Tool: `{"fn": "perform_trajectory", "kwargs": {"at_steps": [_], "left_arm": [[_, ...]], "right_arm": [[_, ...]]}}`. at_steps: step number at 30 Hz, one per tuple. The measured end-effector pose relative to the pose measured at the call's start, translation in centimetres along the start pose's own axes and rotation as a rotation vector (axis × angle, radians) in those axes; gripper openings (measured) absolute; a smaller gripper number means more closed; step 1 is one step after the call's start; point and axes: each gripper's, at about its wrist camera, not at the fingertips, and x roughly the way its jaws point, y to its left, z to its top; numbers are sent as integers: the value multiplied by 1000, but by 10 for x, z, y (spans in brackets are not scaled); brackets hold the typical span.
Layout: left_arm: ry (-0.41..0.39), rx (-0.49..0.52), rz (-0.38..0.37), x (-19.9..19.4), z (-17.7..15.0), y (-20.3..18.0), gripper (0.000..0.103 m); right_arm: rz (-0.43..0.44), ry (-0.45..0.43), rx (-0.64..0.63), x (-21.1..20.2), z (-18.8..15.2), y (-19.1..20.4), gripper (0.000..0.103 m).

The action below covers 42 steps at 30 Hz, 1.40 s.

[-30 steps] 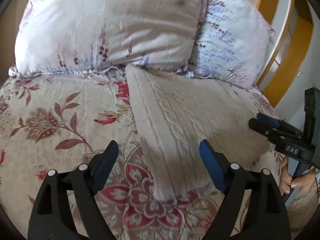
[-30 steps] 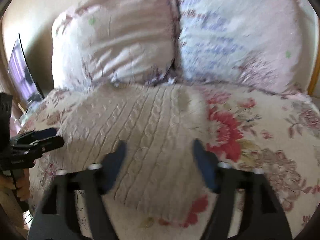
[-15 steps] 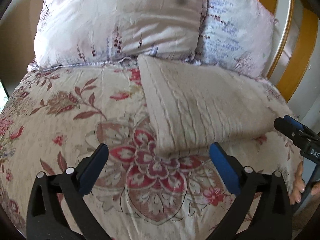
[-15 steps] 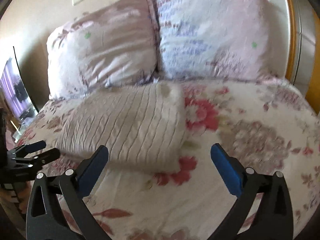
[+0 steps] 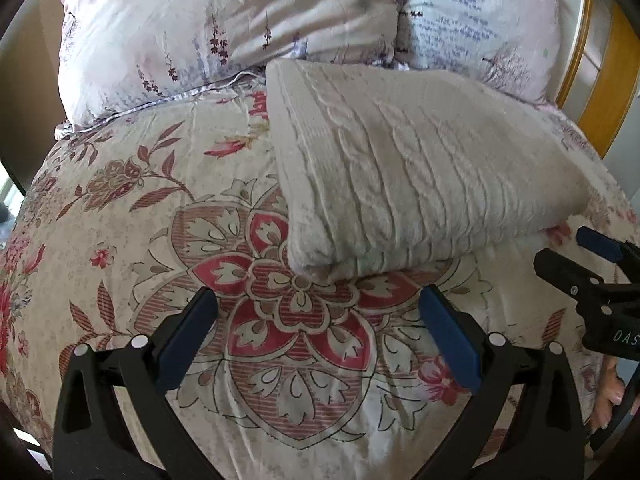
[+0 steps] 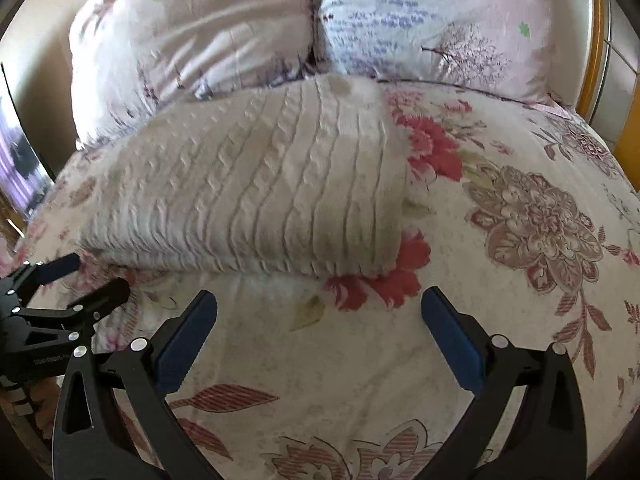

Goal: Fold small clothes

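Nearest in the left wrist view, the left hand-held gripper (image 5: pixel 316 336) stands spread wide over the flowered bedspread (image 5: pixel 120 208), nothing between its blue pads. Its jaws have just been opening and are now at their widest. The right hand-held gripper (image 6: pixel 318 336) is the same: spread wide, jaws just opened, only bare bedspread between the pads. Each gripper also shows at the edge of the other's view, the right one (image 5: pixel 592 264) low at the right of the left view.

Just beyond both sets of fingertips lies the folded cable-knit sweater (image 5: pixel 408 176), a thick cream bundle resting on the bed and apart from both grippers. From the left gripper it lies ahead and to the right, its near corner almost straight in front of the pads. From the right gripper it lies ahead and to the left (image 6: pixel 256 184). Its long axis runs across the bed, between the two hands, so neither hand looks clearly nearer. The fold looks finished, and any further fold would likely bring one short end over to the other.

Farthest back, two pillows (image 5: pixel 224 28) lean behind it, touching the sweater's far edge.
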Motion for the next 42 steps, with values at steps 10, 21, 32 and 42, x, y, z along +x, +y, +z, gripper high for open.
{"fn": "perform_trajectory", "kwargs": {"at_steps": [10,21,32,42], "left_arm": [[-12,6,13,0,-2,0,101],[-11,7,8,0,-1,0,101],[-11,5,10,-1,-1,-1,101],[-12,3,11,-1,-1,-1,101]], "right_arm": [[-73,45,-46,7,-2,10,102],[-72,45,-49,7,-2,10,102],[-71,46,-51,7,-2,10,102],[-71,45,-51,7,-2,10,102]]}}
